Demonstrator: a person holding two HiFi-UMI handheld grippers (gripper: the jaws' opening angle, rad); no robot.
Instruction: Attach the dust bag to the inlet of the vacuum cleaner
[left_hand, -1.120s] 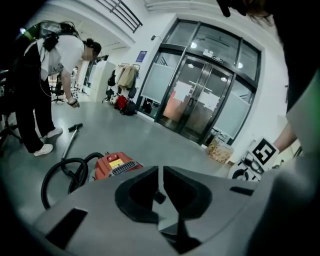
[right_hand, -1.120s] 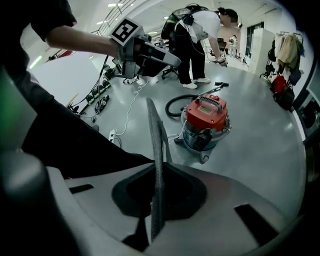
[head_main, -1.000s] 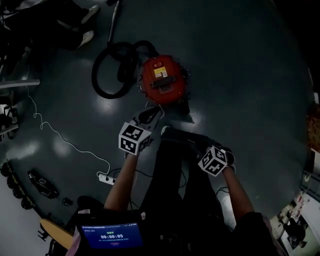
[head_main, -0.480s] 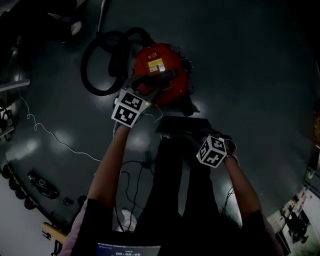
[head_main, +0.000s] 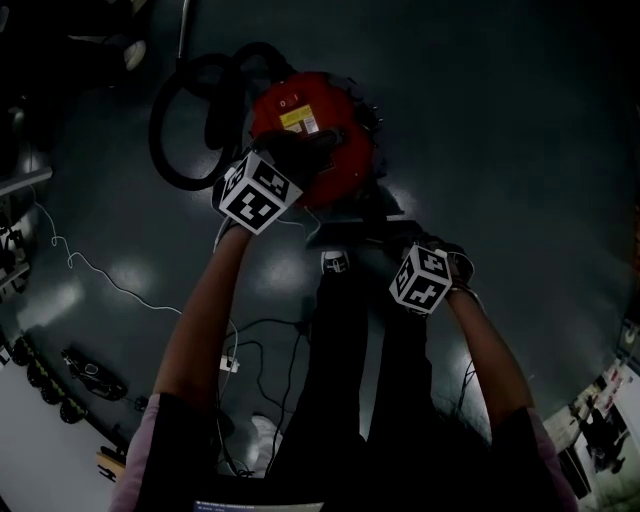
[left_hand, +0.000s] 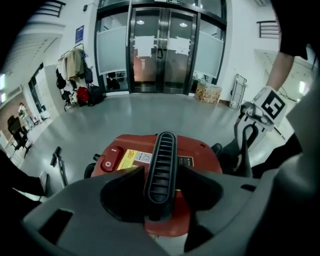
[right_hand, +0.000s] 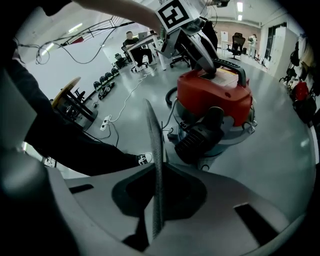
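Left hand-held gripper (left_hand: 161, 172) straddles the handle (left_hand: 162, 147) of the vacuum cleaner (head_main: 335, 150); its jaws are opening. Right hand-held gripper (right_hand: 156, 167), nearer, clamps the dust bag (right_hand: 154, 132).

The vacuum cleaner (left_hand: 204, 150) has a red lid of smooth, faintly glossy plastic, its ribbed handle (left_hand: 161, 170) is matt black plastic, the thin grey dust bag (right_hand: 156, 165) looks finely woven, and the floor (left_hand: 165, 112) is smooth and shiny.

Red vacuum cleaner (head_main: 335, 172), black hose (head_main: 158, 150) looped beside it, left hand-held gripper (head_main: 295, 152) opening around its handle (head_main: 330, 138), white cable (head_main: 100, 275) on floor (head_main: 500, 150)
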